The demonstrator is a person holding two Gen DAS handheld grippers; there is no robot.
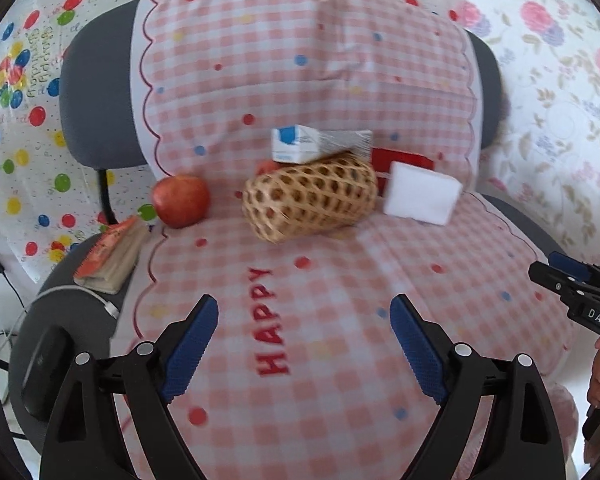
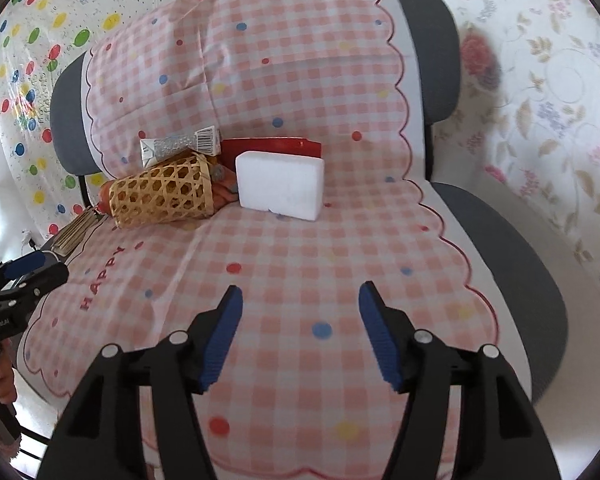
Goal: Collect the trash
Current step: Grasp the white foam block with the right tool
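Over checked cushion (image 1: 340,280), left gripper (image 1: 304,344) and right gripper (image 2: 300,336) angle downward, fingers apart, empty.

- Your left wrist camera looks forward and downward over the left gripper (image 1: 304,344) at the chair seat (image 1: 340,280), from near, a little from the left side.
- Your right wrist camera looks the same way over the right gripper (image 2: 300,336), a little from the right side.
- Both views share the checked cloth (image 2: 300,240), the woven basket (image 1: 310,200) and the white block (image 2: 280,184); each view catches the other gripper at its edge.
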